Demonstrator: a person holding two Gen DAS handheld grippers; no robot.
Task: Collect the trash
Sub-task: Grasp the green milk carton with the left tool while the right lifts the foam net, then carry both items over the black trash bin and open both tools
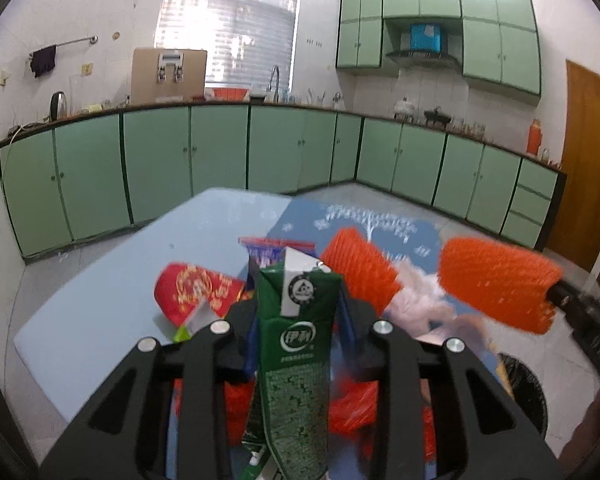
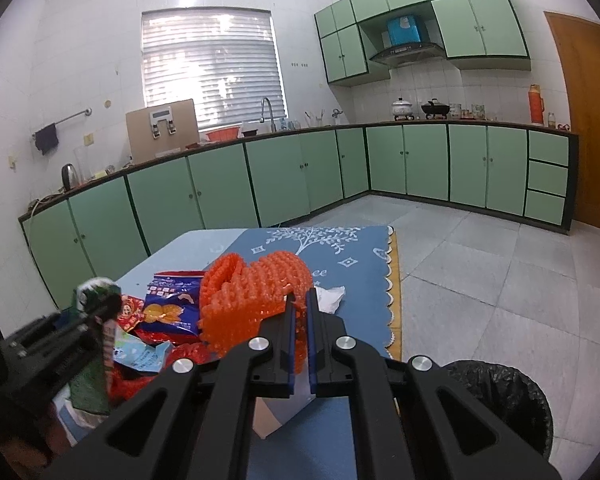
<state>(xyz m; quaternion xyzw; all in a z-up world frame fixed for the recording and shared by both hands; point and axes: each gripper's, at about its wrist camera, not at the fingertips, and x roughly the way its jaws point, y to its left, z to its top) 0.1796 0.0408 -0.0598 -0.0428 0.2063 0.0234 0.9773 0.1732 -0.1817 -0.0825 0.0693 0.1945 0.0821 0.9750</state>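
My left gripper [image 1: 296, 316] is shut on a green milk carton [image 1: 296, 344], held upright above the table; it also shows at the left of the right wrist view [image 2: 90, 360]. My right gripper [image 2: 299, 300] is shut on an orange foam fruit net [image 2: 256, 296], lifted over the blue table mat; the net also shows in the left wrist view [image 1: 496, 280]. Under them lie a red wrapper [image 1: 196, 290], a blue snack bag [image 2: 170, 312] and a crumpled white tissue [image 2: 330, 298].
A bin lined with a black bag [image 2: 504, 400] stands on the floor to the right of the table. The light blue table [image 1: 112, 300] carries a blue patterned mat [image 2: 340, 256]. Green kitchen cabinets [image 2: 280, 176] line the walls beyond.
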